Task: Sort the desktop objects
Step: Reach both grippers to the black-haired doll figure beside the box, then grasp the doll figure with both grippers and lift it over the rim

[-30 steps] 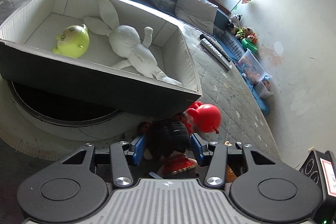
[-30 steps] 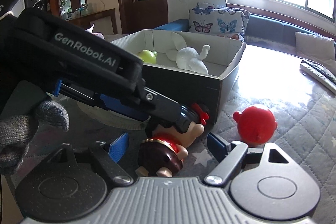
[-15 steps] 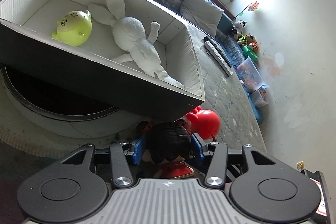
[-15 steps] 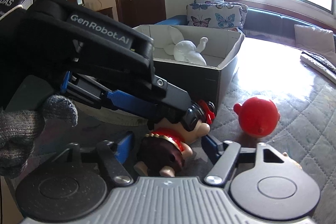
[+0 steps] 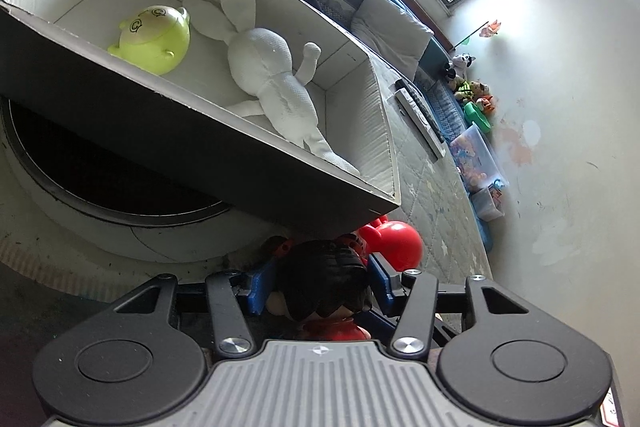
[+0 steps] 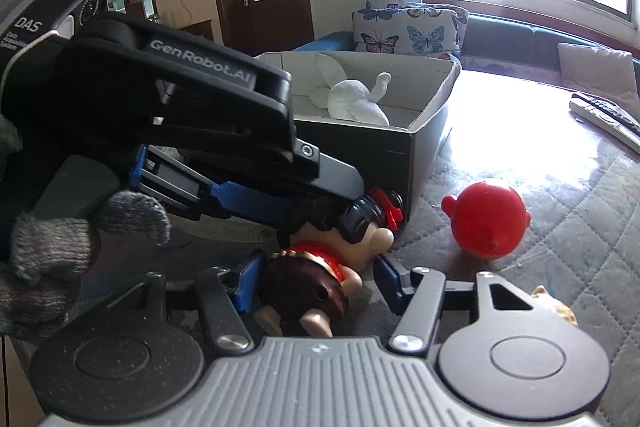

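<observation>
Beside the box on the table, a doll lies between both tongs: left tongs just spreading off its head, right tongs closing, touching w/ one pad only.

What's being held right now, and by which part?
Doll: left gripper brackets its head, jaws just opening, grip uncertain; right gripper, jaws just closing around its skirt, not yet pressing.

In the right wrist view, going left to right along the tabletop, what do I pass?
Gloved hand → doll → red round toy → remote controls at the right edge.
</observation>
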`<action>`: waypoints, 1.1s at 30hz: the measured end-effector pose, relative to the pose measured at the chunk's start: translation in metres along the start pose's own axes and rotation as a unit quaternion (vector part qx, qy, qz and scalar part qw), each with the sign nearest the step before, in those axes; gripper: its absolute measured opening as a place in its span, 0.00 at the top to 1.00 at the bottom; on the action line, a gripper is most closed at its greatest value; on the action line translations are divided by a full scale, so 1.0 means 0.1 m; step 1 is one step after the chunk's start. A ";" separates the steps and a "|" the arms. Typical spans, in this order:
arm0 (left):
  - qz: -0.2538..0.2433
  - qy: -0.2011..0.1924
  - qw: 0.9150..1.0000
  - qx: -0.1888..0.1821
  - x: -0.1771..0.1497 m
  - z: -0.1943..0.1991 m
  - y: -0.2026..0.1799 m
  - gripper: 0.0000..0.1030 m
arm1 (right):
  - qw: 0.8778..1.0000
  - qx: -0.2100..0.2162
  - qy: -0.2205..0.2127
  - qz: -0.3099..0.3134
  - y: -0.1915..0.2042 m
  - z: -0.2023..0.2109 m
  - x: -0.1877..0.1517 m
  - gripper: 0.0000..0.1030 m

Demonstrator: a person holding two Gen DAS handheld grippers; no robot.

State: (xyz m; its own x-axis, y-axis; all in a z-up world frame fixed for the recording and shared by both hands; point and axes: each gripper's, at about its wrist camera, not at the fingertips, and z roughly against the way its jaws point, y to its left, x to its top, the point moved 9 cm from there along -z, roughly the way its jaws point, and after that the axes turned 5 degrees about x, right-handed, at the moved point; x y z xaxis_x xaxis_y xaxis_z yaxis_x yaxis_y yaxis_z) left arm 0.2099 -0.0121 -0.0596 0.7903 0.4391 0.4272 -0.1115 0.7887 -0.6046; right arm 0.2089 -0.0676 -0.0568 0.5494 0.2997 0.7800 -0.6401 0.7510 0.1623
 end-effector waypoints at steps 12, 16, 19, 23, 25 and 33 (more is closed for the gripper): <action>-0.018 -0.003 1.000 0.003 -0.04 0.01 -0.04 0.46 | 1.000 0.000 0.005 -0.013 -0.01 -0.01 0.01 0.45; -0.015 -0.001 1.000 -0.004 -0.07 0.02 -0.03 0.46 | 1.000 -0.002 0.006 -0.014 -0.01 0.01 -0.01 0.45; -0.017 0.000 1.000 -0.002 -0.10 0.05 -0.04 0.46 | 1.000 -0.001 0.008 -0.015 0.01 0.04 -0.02 0.45; -0.014 -0.003 1.000 -0.003 -0.14 0.15 -0.06 0.46 | 1.000 -0.001 0.009 -0.008 0.07 0.11 -0.01 0.45; -0.010 -0.008 1.000 -0.005 -0.14 0.24 -0.09 0.46 | 1.000 0.001 0.007 -0.003 0.11 0.17 0.03 0.45; -0.013 -0.067 0.997 -0.028 0.14 0.69 -0.32 0.46 | 0.998 -0.005 -0.038 0.041 0.28 0.43 0.50 0.45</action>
State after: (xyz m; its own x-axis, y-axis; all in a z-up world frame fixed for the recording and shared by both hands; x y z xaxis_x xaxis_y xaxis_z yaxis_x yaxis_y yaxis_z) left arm 0.1828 -0.0008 0.0122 0.7045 0.4755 0.5269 -0.0548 0.7766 -0.6276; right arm 0.1953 -0.0567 0.0124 0.4529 0.3141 0.8344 -0.6756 0.7315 0.0914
